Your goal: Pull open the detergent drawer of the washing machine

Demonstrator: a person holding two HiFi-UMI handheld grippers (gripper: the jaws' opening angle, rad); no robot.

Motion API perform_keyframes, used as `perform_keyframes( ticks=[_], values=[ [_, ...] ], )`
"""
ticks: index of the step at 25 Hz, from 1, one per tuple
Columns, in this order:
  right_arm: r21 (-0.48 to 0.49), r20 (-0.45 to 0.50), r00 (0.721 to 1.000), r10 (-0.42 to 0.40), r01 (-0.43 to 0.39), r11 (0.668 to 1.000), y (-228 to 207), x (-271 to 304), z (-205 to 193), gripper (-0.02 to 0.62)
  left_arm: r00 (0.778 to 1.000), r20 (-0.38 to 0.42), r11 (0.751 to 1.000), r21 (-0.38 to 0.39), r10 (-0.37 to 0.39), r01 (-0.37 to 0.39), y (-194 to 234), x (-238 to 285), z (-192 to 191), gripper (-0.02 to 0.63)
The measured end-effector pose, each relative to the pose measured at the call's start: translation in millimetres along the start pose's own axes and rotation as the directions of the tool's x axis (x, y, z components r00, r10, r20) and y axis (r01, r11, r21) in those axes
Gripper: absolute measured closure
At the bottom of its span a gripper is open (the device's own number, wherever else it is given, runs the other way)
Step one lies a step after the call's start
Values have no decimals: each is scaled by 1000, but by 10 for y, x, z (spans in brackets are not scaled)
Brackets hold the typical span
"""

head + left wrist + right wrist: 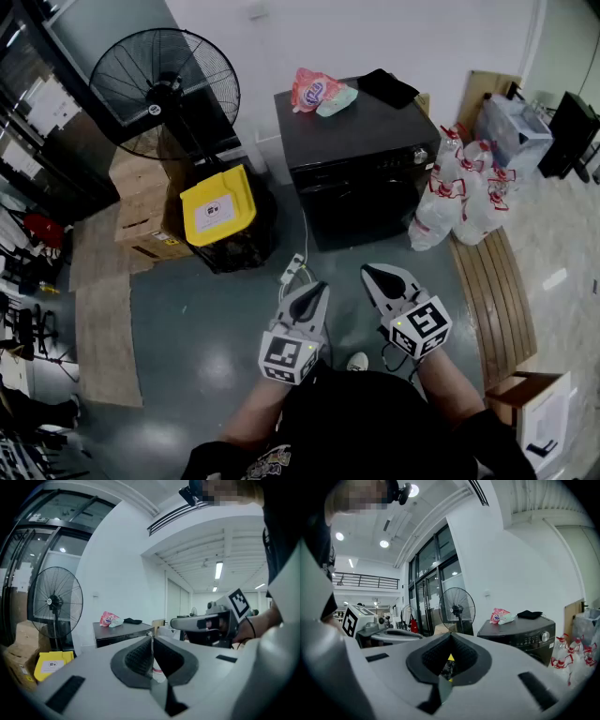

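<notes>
Jaws clenched, empty: left gripper and right gripper, side by side above the floor. Washing machine: black, at floor's far edge against the wall, well apart from both.

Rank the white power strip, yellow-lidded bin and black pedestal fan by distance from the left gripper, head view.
1. White power strip, floor just ahead of left gripper.
2. Yellow-lidded bin, farther left.
3. Black pedestal fan, behind the bin.

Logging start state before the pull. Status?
Grippers: left gripper and right gripper shut, empty, short of the washing machine. Its front looks flush, nothing pulled out. Floor between: power strip with cable.
</notes>
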State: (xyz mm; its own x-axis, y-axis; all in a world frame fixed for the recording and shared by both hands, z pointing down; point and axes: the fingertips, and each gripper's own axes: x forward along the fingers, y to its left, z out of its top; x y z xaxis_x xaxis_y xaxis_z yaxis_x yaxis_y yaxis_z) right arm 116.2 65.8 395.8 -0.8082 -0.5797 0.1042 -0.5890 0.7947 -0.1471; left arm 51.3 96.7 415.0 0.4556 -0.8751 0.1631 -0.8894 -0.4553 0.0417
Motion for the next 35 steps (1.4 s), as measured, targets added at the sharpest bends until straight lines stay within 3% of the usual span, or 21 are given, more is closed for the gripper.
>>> perform_keyframes(
  ticks=[14,15,17,23,28,35],
  values=[
    [17,36,999,0,-1,1000,5,142,4,586,1000,16,1000,-8,-9,9,142,11,15,585],
    [23,41,999,-1,0,1000,4,164,8,572,1000,18,1000,-11,-10,10,163,13,15,562],
    [44,51,999,-3,1,999,-1,217,10,458,1000,21,1000,-17,-12,12,213,20,14,466],
    [104,66,997,-28,21,994,-50,420,37,339,999,31,1000,-24,-14,15,417,33,22,356],
    [150,64,996,-62,52,987,-122,630,35,287,999,21,999,-30,-28,29,645,75,1,334],
    [183,43,993,-113,104,978,-238,998,-58,261,998,11,996,-57,-67,68,1035,182,-81,331]
  ],
)
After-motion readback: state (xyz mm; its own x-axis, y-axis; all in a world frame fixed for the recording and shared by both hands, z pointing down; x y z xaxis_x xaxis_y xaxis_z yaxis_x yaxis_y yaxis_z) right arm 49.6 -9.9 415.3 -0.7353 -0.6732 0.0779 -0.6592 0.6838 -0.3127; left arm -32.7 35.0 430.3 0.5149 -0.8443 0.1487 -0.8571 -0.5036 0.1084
